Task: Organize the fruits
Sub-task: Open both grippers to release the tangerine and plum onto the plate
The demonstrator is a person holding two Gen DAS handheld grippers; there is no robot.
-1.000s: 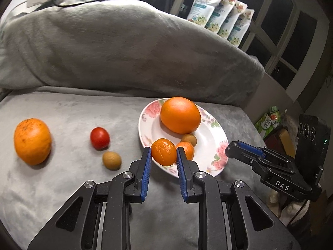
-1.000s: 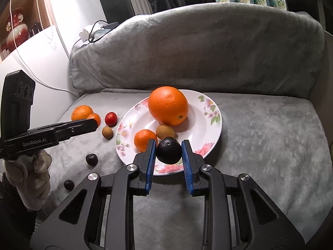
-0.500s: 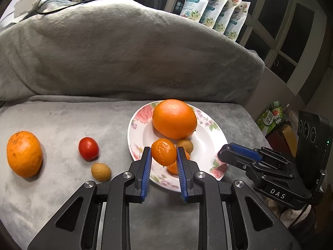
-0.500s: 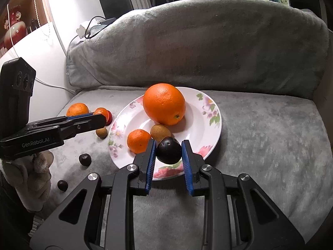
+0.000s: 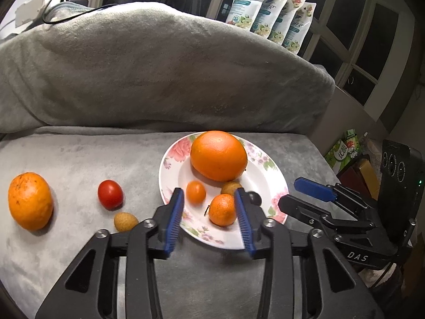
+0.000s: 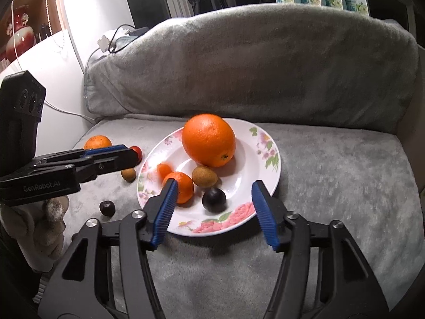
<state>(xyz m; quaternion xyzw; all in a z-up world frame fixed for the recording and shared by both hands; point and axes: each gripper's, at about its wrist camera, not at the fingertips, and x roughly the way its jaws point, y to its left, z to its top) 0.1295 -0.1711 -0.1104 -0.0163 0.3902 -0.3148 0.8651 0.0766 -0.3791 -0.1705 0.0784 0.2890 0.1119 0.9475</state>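
Observation:
A flowered white plate (image 5: 165,170) (image 6: 276,159) lies on the grey sofa seat and holds a big orange (image 5: 218,155) (image 6: 208,139), a tangerine (image 5: 222,209) (image 6: 180,186) and a brown fruit (image 6: 204,176). My left gripper (image 5: 207,191) hovers at the plate's near rim with its jaws opening. A small orange fruit (image 5: 196,192) (image 6: 164,170) sits free on the plate between them. My right gripper (image 6: 213,184) is over the plate's other side, its jaws also opening. A dark plum (image 6: 214,200) rests loose on the plate between its pads.
Left of the plate on the seat lie another orange (image 5: 29,200), a red tomato (image 5: 110,194), a small brown fruit (image 5: 125,221) and a dark fruit (image 6: 107,208). The sofa back (image 5: 159,79) rises behind. A gloved hand (image 6: 39,226) holds the left gripper.
Both grippers have opened. The small orange fruit left the left pads and now sits on the plate. The plum dropped from the right pads onto the plate.

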